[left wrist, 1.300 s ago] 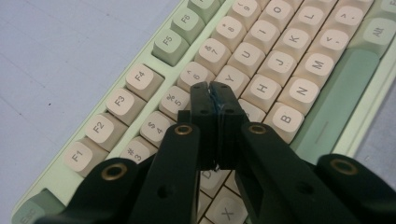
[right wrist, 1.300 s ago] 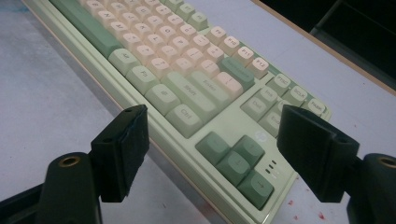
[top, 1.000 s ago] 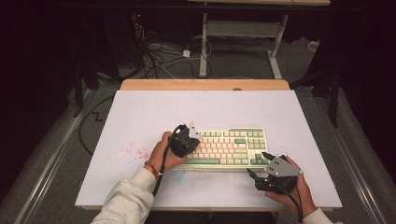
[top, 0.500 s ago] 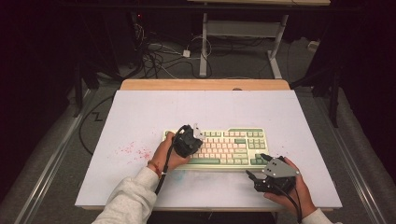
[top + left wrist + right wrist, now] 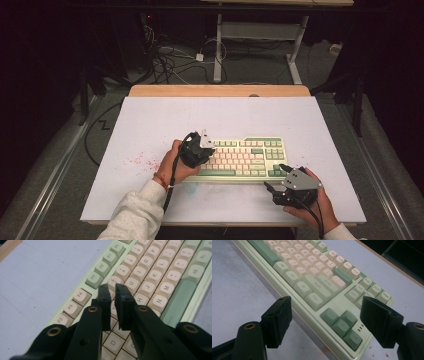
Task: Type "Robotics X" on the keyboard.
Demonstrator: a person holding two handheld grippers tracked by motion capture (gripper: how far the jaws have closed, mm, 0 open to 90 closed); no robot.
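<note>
keyboard [image 5: 155, 287] — far end cropped

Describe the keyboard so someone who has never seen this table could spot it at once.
On the pale table, look toward the near edge, right of middle: the keyboard lies flat between the person's two hands. It is the one pale green slab with cream and green keys, including a long green space bar; the left gripper hangs over its letter keys.

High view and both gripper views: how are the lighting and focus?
High view: table evenly lit, surroundings dark. Left gripper view: keyboard legends readable, near keys soft. Right gripper view: keyboard's far keys blur.
</note>
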